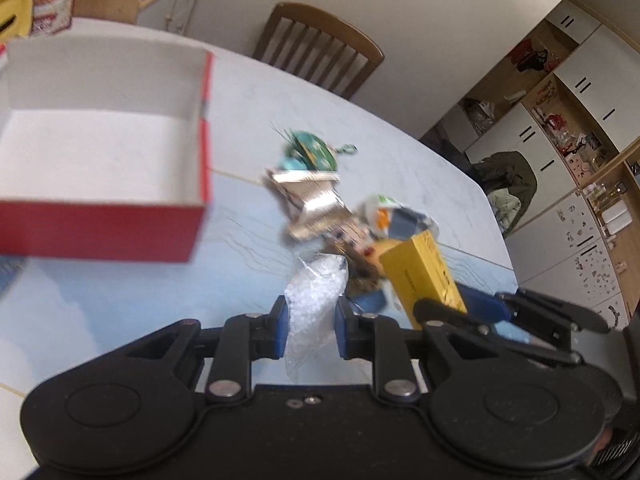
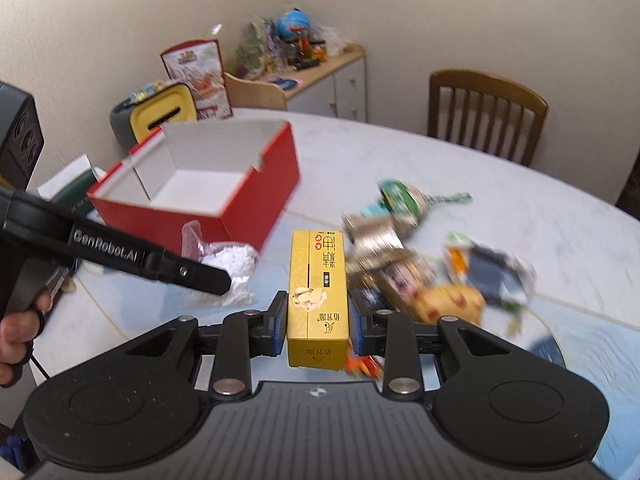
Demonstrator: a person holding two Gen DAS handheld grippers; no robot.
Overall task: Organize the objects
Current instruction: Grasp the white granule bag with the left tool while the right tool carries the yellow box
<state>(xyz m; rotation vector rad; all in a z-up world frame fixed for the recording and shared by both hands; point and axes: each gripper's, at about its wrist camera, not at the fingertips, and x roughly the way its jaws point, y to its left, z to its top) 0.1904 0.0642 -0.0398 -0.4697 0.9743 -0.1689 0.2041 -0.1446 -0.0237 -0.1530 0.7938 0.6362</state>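
My left gripper (image 1: 310, 322) is shut on a clear plastic bag of white bits (image 1: 316, 300), held above the pale table (image 1: 120, 312). The same bag (image 2: 228, 264) shows beside the left gripper's black body in the right wrist view. My right gripper (image 2: 318, 320) is shut on a yellow carton (image 2: 318, 292) with printed characters, lifted off the table; that carton (image 1: 420, 276) appears at the right of the left wrist view. An open red box with a white inside (image 1: 100, 152) (image 2: 208, 176) stands to the left. A blurred pile of snack packets (image 1: 316, 196) (image 2: 420, 256) lies on the table.
A wooden chair (image 1: 320, 56) (image 2: 486, 112) stands at the table's far side. A yellow and grey bin (image 2: 156, 112) and a printed bag (image 2: 200, 80) sit behind the red box. A low cabinet (image 2: 320, 84) holds toys. A person's hand (image 2: 20, 332) grips the left tool.
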